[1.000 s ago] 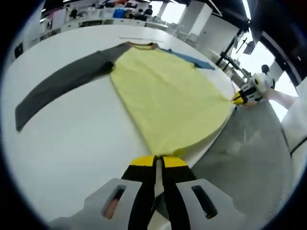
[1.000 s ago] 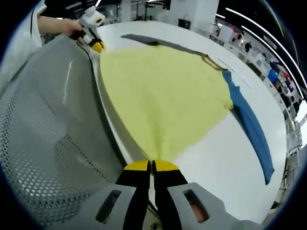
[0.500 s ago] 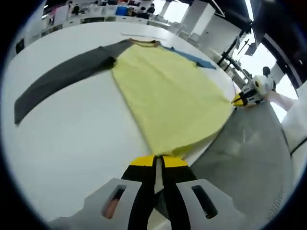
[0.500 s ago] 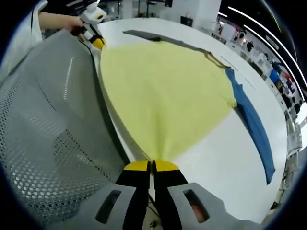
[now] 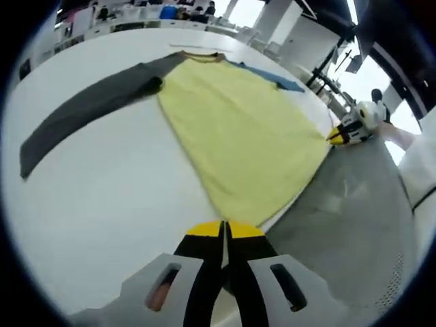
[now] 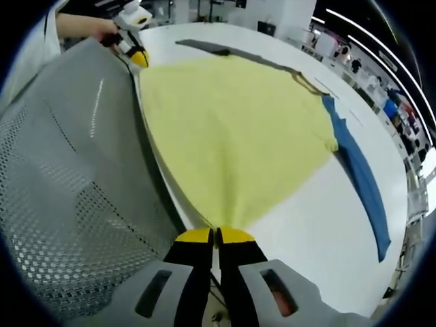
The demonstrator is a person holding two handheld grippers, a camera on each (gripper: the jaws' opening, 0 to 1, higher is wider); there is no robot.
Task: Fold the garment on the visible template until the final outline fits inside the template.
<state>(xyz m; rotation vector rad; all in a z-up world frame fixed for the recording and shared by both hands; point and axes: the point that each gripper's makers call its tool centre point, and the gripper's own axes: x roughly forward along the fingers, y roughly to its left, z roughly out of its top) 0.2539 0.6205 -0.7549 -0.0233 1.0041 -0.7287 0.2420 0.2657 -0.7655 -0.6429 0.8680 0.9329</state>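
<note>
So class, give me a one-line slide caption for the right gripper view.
Right gripper pinches the hem corner of a yellow shirt with a blue sleeve, spread on a white table.

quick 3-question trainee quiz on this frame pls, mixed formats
1. True or false: the left gripper and right gripper are each shut on the hem of the yellow long-sleeved shirt.
2. Multiple choice: the shirt's sleeves are A) both yellow, B) one dark grey, one blue, C) both red.
3. Fill in: the shirt lies spread on a ___ round table.

Key: 1 true; 2 B; 3 white.
</note>
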